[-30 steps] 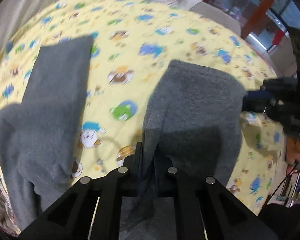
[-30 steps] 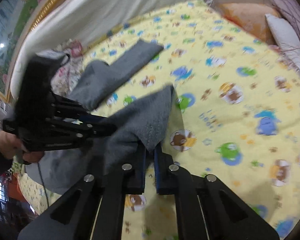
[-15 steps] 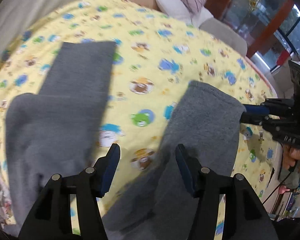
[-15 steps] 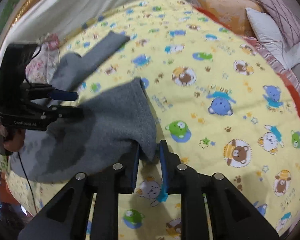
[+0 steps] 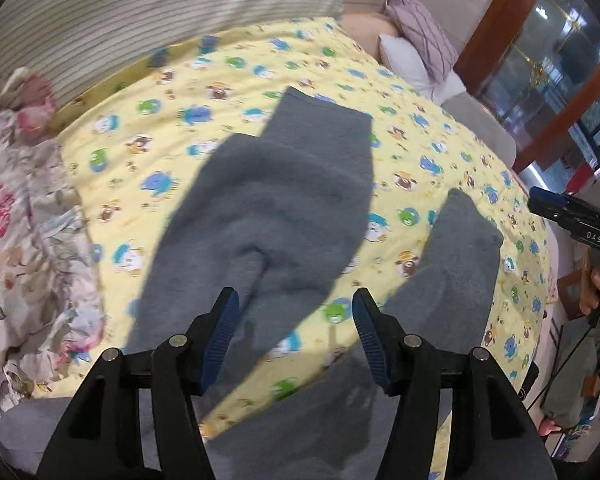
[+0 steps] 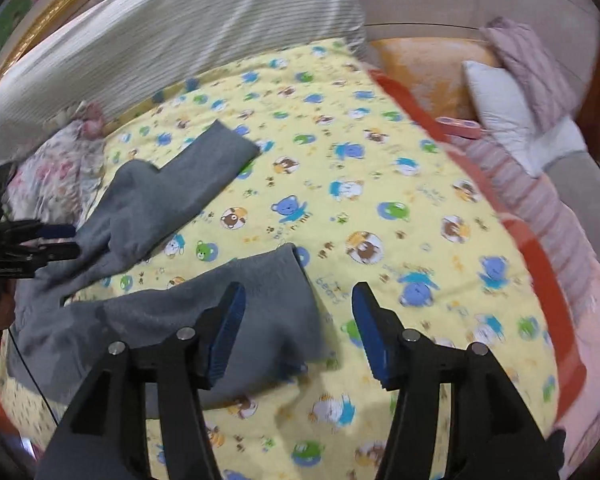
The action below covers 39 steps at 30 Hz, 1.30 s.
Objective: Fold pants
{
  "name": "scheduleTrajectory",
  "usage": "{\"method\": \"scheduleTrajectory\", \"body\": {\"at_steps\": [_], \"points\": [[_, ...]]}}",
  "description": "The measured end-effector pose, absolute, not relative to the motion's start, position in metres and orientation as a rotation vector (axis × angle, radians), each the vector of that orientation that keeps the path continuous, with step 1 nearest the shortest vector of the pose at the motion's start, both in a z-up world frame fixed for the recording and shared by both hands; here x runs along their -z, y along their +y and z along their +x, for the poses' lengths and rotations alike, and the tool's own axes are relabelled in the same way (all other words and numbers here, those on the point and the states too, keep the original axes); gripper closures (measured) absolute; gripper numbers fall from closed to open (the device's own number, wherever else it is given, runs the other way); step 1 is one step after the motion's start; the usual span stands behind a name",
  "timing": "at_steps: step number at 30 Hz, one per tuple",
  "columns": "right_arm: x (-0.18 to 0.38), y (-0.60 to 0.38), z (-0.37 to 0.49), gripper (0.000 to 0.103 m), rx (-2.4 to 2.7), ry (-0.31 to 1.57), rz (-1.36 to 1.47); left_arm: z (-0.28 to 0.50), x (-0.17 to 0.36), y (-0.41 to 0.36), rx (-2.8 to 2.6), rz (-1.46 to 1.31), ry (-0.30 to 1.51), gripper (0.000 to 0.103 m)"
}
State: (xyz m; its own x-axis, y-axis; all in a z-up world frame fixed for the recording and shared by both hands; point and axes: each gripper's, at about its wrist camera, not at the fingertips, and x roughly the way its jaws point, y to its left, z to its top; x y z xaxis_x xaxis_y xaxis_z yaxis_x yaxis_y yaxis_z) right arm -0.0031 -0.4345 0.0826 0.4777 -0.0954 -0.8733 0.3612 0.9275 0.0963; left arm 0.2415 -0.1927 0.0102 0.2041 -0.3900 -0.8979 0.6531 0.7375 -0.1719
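Grey pants lie on a yellow cartoon-print bedsheet. In the left wrist view the far leg is folded back on itself and the near leg lies flat to the right. My left gripper is open and empty above the crotch area. In the right wrist view the pants spread left, with the near leg's cuff under my right gripper, which is open and empty. Each gripper shows at the edge of the other's view: the right gripper and the left gripper.
A floral quilt bunches at the bed's left side. A striped cover lies along the far side. Pillows sit at the far right by an orange cushion. The bed's red rim curves along the right.
Both grippers let go of the near leg: the left opened first, then the right. The leg now lies flat on the sheet, and both grippers have pulled back from it.
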Motion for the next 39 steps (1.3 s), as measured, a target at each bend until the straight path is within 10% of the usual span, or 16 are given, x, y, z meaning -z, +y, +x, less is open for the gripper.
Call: {"method": "scheduleTrajectory", "body": {"at_steps": [25, 27, 29, 39], "points": [[0.018, -0.426, 0.317, 0.046, -0.269, 1.172, 0.129, 0.369, 0.069, -0.194, 0.652, 0.251, 1.328, 0.031], [0.034, -0.428, 0.327, 0.049, -0.286, 1.218, 0.153, 0.366, 0.072, -0.196, 0.662, 0.265, 1.323, 0.057], [0.039, -0.432, 0.329, 0.092, -0.289, 1.231, 0.169, 0.362, 0.070, -0.197, 0.691, 0.261, 1.330, 0.101], [-0.059, -0.448, 0.245, 0.096, -0.271, 0.987, 0.284, 0.292, 0.007, -0.191, 0.734, 0.328, 1.207, 0.101]]}}
